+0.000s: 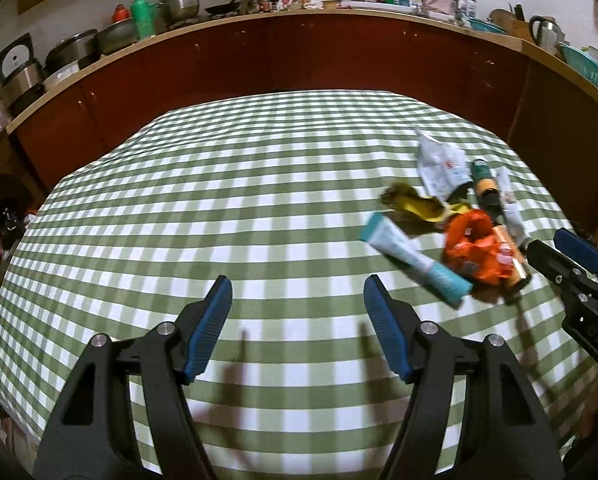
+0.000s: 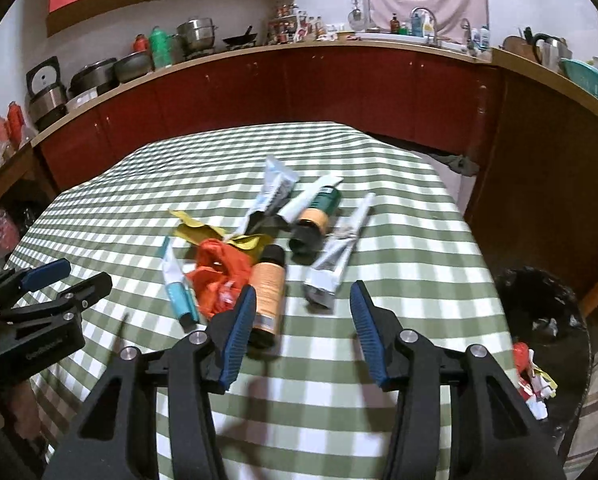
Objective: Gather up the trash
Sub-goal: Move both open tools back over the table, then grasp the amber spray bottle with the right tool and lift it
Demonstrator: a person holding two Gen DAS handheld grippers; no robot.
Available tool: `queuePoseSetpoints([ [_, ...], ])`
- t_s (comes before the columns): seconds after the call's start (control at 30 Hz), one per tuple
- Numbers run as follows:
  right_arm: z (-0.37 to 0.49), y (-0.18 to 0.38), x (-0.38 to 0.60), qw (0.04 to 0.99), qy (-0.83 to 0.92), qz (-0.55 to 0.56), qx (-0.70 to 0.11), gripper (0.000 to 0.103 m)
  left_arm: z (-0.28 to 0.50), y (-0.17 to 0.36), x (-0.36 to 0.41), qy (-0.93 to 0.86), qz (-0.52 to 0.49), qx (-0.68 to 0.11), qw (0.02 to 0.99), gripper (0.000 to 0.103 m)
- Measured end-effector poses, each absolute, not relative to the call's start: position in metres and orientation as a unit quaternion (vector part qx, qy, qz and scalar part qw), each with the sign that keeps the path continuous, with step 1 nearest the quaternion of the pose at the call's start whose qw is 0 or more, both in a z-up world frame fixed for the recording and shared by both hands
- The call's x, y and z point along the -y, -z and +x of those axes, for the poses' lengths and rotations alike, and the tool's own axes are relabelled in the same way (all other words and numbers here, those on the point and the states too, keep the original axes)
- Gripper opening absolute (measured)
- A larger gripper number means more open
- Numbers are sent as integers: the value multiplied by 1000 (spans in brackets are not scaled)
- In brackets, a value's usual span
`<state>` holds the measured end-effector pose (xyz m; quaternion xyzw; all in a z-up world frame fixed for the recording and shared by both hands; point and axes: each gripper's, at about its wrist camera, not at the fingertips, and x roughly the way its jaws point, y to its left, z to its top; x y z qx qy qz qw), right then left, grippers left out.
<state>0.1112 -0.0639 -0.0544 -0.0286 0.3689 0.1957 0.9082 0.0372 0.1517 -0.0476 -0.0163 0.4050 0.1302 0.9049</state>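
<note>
I have both jaws apart and empty: my left hand-held gripper (image 1: 297, 300) over bare checked tabletop (image 1: 219, 200), my right hand-held gripper (image 2: 303, 308) just near of the trash pile. The orange tube (image 2: 267, 294) lies beside its left finger, the crumpled orange wrapper (image 2: 219, 276) and teal tube (image 2: 179, 292) left of that. Closing here could nudge the orange tube aside or snag the cloth; the bin (image 2: 539, 320) waits at right.

Surface (image 2: 379, 420): matt checked cloth. Orange wrapper (image 2: 223, 270): crinkled glossy plastic; tubes (image 2: 331, 256) smooth plastic. Pots (image 2: 197, 34): shiny metal.
</note>
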Motion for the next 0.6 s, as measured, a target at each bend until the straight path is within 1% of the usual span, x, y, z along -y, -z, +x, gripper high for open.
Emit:
queuePoseSetpoints([
  [0.23, 115, 60, 46, 901, -200, -47, -381, 35, 36, 50, -176, -146, -30, -405, 902, 68],
  [0.37, 116, 63, 40, 897, -200, -54, -390, 34, 37, 54, -181, -148, -33, -407, 901, 71],
  [0.5, 118, 67, 37, 894, -201, -58, -397, 33, 38, 55, -182, -146, -35, -406, 901, 71],
  [0.57, 118, 69, 35, 891, -203, -61, -402, 26, 38, 56, -180, -144, -36, -407, 901, 71],
  [0.6, 118, 69, 34, 889, -205, -61, -404, 25, 38, 56, -178, -143, -36, -408, 901, 71],
])
